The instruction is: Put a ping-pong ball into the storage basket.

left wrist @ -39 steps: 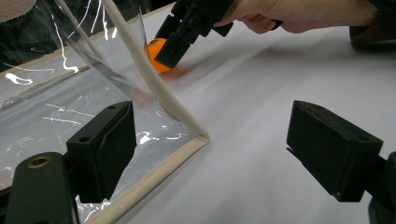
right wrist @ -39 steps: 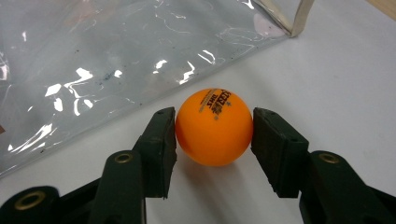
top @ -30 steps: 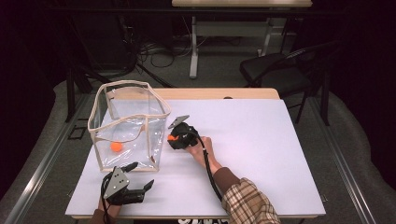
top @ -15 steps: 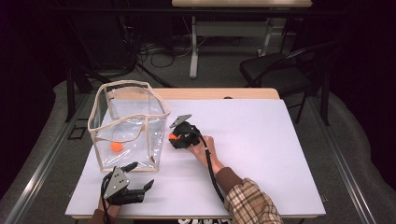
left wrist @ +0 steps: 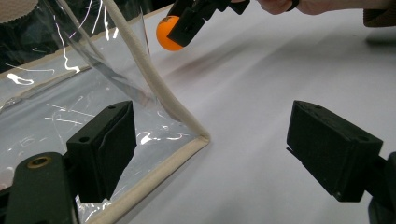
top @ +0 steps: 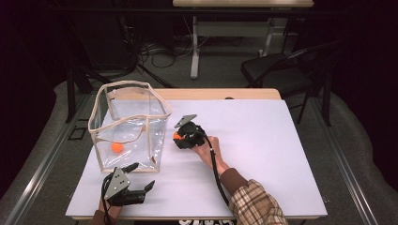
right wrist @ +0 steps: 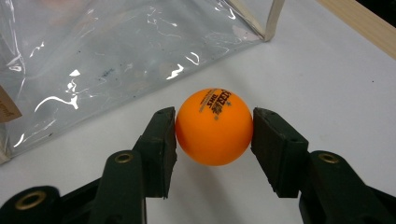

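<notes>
Orange ball (right wrist: 214,127), "DHS" print, pinched in right tongs (right wrist: 214,130); left tongs (left wrist: 210,158) spread.

A white table (top: 263,154) with a wooden far edge is carrying a clear bag (top: 129,124) with beige trim, which is standing open near the left side. The bag's near corner is resting flat on the white top. The left gripper (top: 141,180) is lying on the front left.

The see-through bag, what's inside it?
One orange ball lies on the bottom of the bag, near its left side. The walls are clear, so little is hidden, though glare and creases could hide something small. A second ball is outside, clamped in the right gripper.
</notes>
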Available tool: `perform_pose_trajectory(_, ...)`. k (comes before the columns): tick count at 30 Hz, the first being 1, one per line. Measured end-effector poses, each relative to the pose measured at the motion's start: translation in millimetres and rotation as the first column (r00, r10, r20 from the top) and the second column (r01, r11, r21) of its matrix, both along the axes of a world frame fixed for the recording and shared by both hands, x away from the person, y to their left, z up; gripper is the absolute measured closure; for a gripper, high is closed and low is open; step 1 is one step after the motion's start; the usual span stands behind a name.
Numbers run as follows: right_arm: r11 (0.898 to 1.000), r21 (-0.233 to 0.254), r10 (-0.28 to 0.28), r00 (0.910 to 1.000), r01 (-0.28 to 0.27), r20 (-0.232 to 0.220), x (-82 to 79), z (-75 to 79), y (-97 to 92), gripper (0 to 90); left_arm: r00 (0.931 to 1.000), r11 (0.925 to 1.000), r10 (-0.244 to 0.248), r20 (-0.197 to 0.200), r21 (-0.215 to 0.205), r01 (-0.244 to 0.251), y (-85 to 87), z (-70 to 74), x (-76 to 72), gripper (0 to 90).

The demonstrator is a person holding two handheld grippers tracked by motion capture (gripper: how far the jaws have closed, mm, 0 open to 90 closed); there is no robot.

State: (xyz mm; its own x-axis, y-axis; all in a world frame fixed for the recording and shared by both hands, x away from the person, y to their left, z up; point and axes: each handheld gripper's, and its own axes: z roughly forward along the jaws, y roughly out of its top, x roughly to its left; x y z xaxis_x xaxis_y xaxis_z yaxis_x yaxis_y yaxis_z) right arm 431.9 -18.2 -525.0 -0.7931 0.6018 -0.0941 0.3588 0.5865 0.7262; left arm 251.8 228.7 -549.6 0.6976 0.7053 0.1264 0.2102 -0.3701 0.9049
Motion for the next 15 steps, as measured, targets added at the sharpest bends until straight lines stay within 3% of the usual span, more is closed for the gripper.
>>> perform_pose_trajectory(15, 1.000, -0.003, -0.007, 0.9998, 0.008, 0.018, -3.2, 7.7, -9.0, 50.3, 1.0000, 1.0000, 0.000, 0.001, -0.001, 0.000, 0.0, 0.1, 0.0, 15.8)
